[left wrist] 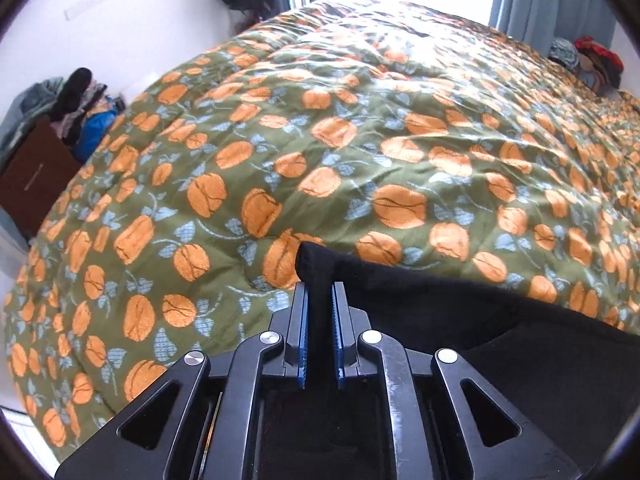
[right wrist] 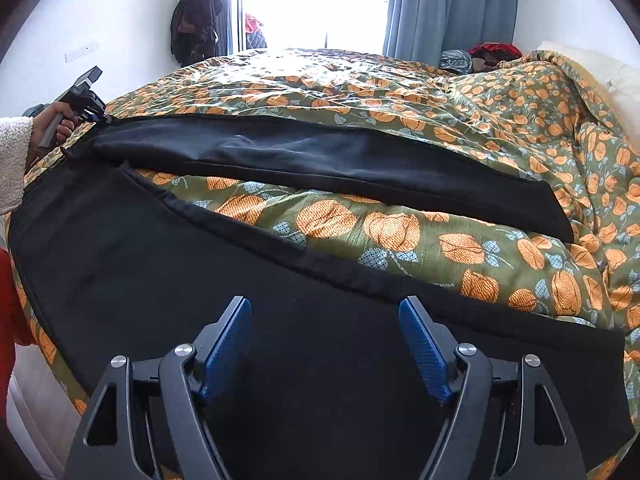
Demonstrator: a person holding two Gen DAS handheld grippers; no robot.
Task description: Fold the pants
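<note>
The black pants [right wrist: 320, 160] lie spread on the bed [right wrist: 400, 236], legs apart. The left tool [left wrist: 319, 300] pinches the waist corner at ten o'clock, anchoring it; the right tool [right wrist: 324, 320] hovers agape over the near leg.

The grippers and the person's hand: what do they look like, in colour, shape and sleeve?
Each gripper, left and right, has a black angular frame with triangular cut-outs, round silver pivot screws and two flat fingers with ribbed blue pads. The bare left hand comes from a fluffy cream sleeve.
</note>
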